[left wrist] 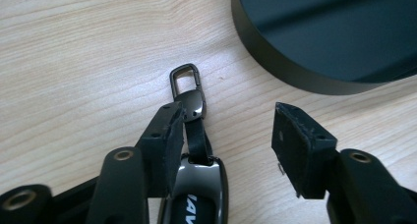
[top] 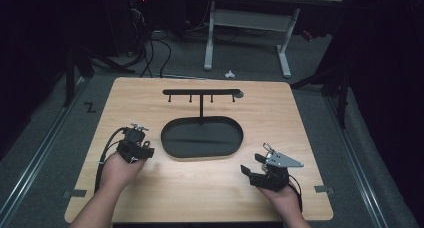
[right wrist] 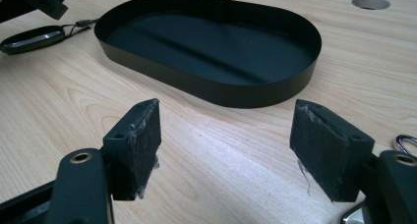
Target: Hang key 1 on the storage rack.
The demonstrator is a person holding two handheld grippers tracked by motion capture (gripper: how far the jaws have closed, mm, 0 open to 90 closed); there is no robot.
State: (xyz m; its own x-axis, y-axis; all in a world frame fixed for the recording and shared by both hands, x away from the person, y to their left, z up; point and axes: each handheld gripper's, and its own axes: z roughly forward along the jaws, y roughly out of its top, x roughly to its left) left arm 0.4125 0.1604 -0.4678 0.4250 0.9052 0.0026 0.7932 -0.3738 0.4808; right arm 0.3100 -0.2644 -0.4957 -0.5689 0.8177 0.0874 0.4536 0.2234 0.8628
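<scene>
**Two open tools beside a black tray, one key fob between the left jaws**

The high view shows the whole layout: a light wooden counter (top: 200, 188), an oval black tray (top: 202, 137) in its middle, and a thin post rising from the tray's far side to a black crossbar with small hooks (top: 201, 93). The left tool (top: 134, 144) sits just left of the tray, and the right tool (top: 264, 172) sits near the front right, well apart from it.

The left gripper view adds what the high view hides: a glossy black key fob (left wrist: 196, 194) lies flat on the counter between the jaws, with a short black strap and a dark metal clip (left wrist: 188, 89) pointing away. The left pad touches the strap's metal end; the right pad stands apart, so the left tool is released and grasps nothing. The tray's smooth, low wall curves at the upper right.

The right gripper view shows the right tool's jaws wide apart over bare wood, with worn, frayed pads (right wrist: 142, 135). It holds nothing. The tray's matte inside lies ahead, and the key fob lies far left beside it. A round hole (right wrist: 371, 2) is in the counter at the upper right, and a small metal ring (right wrist: 407, 144) lies at the right edge.
</scene>
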